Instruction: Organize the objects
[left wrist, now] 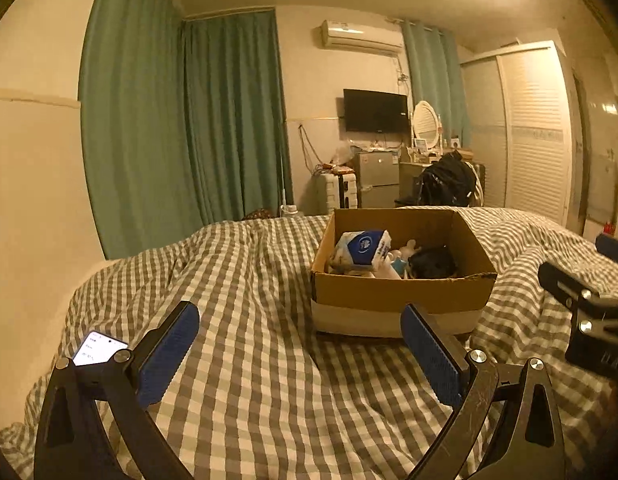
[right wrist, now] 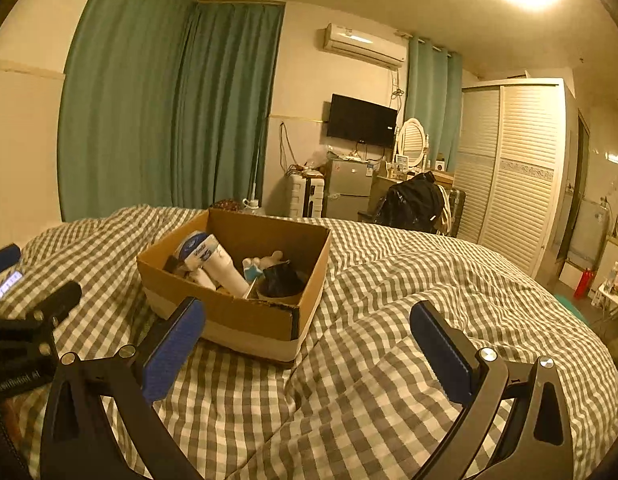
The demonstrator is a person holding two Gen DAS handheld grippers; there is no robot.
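Note:
An open cardboard box [left wrist: 401, 292] stands on the checked bed cover [left wrist: 249, 320]; it also shows in the right wrist view [right wrist: 245, 316]. Inside lie a white-and-blue tissue pack [left wrist: 363, 250], a white bottle [right wrist: 225, 264], a small pale toy [right wrist: 269, 259] and a dark item [left wrist: 433, 262]. My left gripper [left wrist: 301, 340] is open and empty, just short of the box and to its left. My right gripper [right wrist: 309, 340] is open and empty, near the box's front right corner. The right gripper's body shows at the left wrist view's right edge [left wrist: 589, 312].
A lit phone [left wrist: 99, 348] lies on the cover by my left gripper's left finger. Beyond the bed are green curtains [left wrist: 181, 120], a wall TV [left wrist: 376, 110], a small fridge [left wrist: 379, 178], a chair with a black bag [left wrist: 449, 182] and a white wardrobe [left wrist: 525, 128].

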